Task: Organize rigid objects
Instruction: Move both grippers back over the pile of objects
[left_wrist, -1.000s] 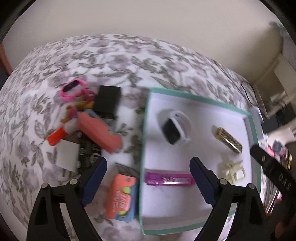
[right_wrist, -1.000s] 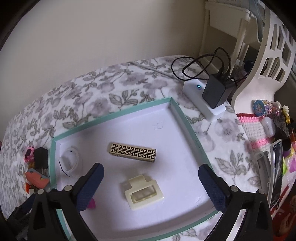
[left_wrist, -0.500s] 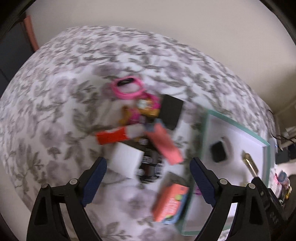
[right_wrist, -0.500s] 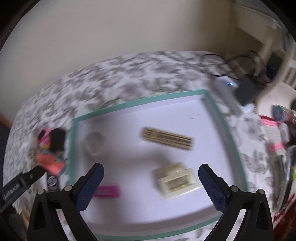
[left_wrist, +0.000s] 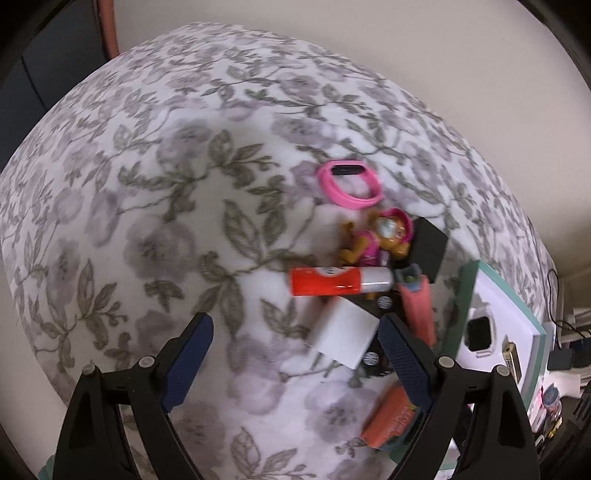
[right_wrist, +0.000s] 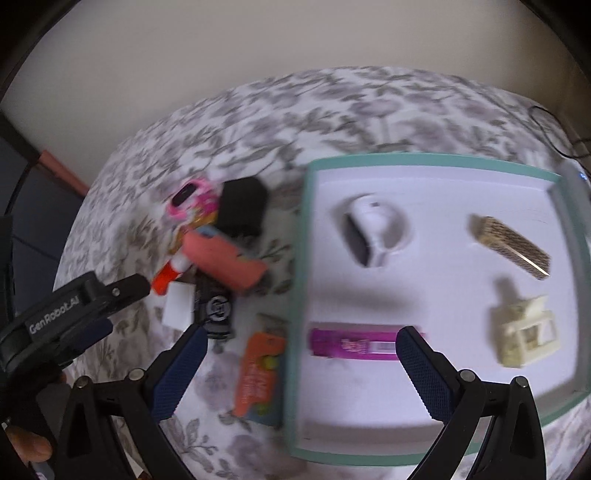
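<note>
Fingers on both the left gripper (left_wrist: 293, 365) and right gripper (right_wrist: 299, 373) are spread, empty. They've swung off the tray (right_wrist: 436, 160) toward the toy pile (left_wrist: 369, 266), probably next pick.

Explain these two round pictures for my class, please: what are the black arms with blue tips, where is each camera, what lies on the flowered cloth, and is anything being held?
No robot here: a person carries a hand-held two-finger tool in each hand, and a wide-angle camera on each looks forward along its fingers. That is why black arms with blue pads frame each picture. One picture comes from the left tool, the other from the right tool. Both stand open and hold nothing.

On the flowered cloth lies a pile of small things: a pink band, a toy figure, an orange-and-white tube, a white block, a black box and an orange card.

Beside it sits a teal-rimmed tray, already holding a white watch, a gold patterned bar, a cream clip and a magenta bar.
</note>
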